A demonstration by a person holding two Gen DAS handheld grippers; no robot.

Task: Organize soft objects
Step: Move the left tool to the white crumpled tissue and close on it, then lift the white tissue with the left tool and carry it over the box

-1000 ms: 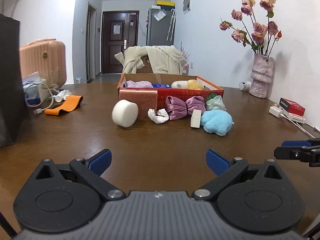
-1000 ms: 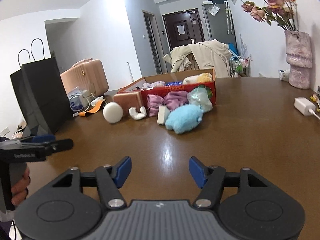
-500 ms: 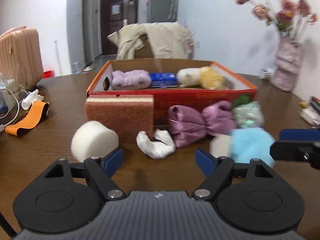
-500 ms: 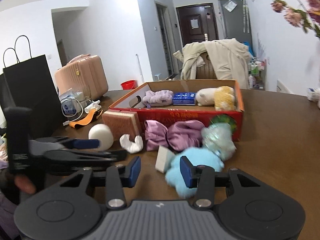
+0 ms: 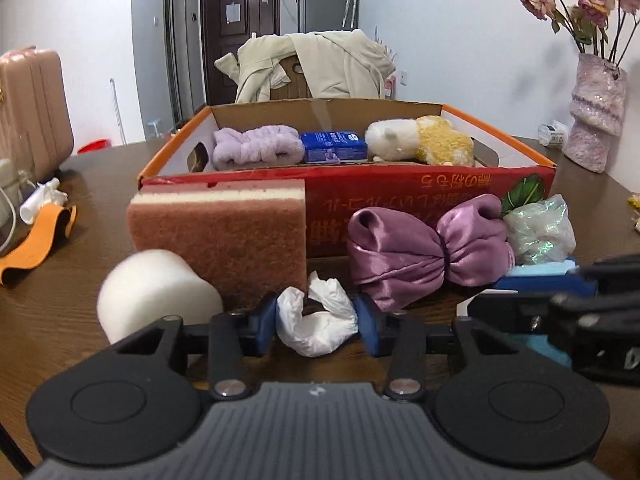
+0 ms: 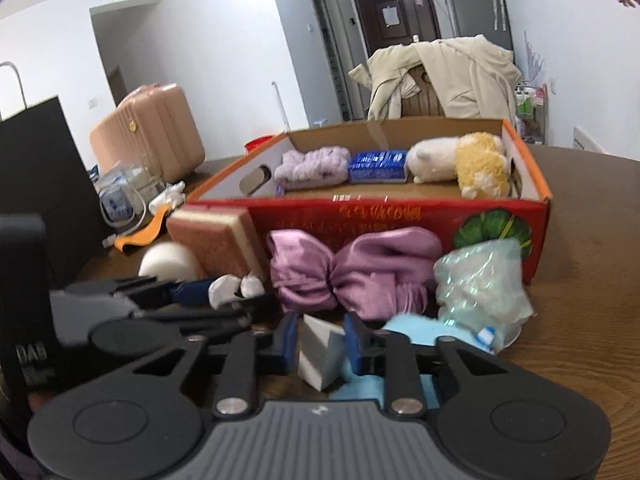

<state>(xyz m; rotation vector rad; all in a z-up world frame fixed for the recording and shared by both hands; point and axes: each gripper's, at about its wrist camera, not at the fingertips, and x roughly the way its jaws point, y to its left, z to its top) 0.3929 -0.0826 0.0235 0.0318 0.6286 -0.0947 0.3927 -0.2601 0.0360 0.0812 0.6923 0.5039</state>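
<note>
Closing left gripper (image 5: 316,330) clasps a crumpled white cloth (image 5: 316,320) as the closing right gripper (image 6: 320,344) pinches a white foam wedge (image 6: 320,354) on the table (image 5: 60,304).

Crumpled white cloth (image 5: 316,320) beside purple satin bow (image 5: 430,246); white foam wedge (image 6: 320,354) upright.

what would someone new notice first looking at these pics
Probably the red cardboard box at the middle of the table, with soft things strewn in front of it, the shiny purple bow most of all. Nearer, the left gripper closes around a crumpled white cloth, the right gripper around a white foam wedge.
</note>
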